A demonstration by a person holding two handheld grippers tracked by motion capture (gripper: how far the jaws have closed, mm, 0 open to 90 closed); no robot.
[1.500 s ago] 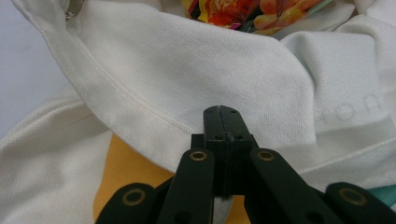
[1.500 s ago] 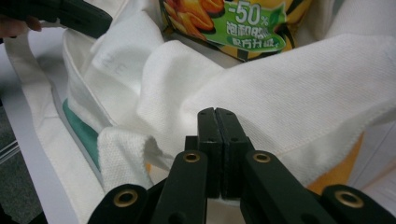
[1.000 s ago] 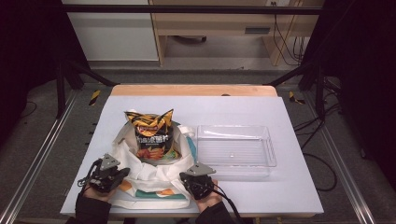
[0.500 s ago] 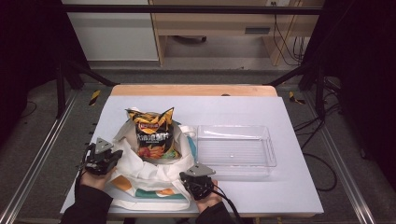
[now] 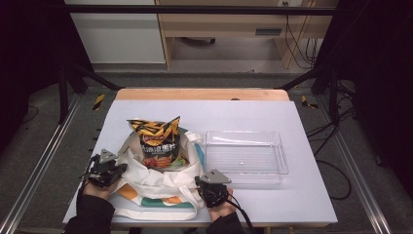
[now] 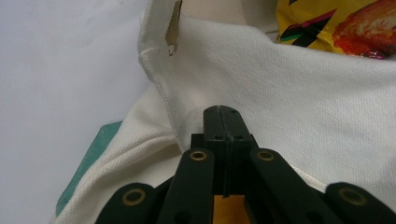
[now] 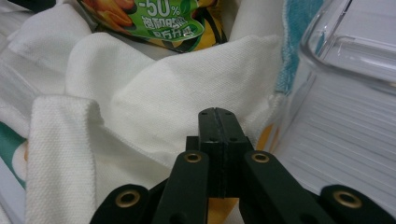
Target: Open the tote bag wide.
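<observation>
Since the earlier frames the left gripper (image 5: 116, 170) has slid outward along the tote bag (image 5: 160, 187), from the bag's near-left part to its left edge, while the right gripper (image 5: 207, 187) has kept its place at the bag's near-right corner. Judging from that, the person is working the cloth down or apart around the chip bag (image 5: 157, 141), and the 2 hands now flank the tote more widely, which should help spread its mouth. The chip bag stands upright inside the tote, toward the tote's far side, its crimped top well above the cloth. The clear plastic bin (image 5: 246, 156) lies just right of the tote, empty, its near-left corner close to the right gripper. In the left gripper view the 2 black jaws are pressed together, tip resting against the white canvas by a seam (image 6: 161, 93); whether any cloth is nipped between them cannot be told. In the right gripper view the jaws are likewise pressed together over a fold of canvas (image 7: 187, 88). Both forearms enter from the tote's near side, grippers aimed forward and low.
</observation>
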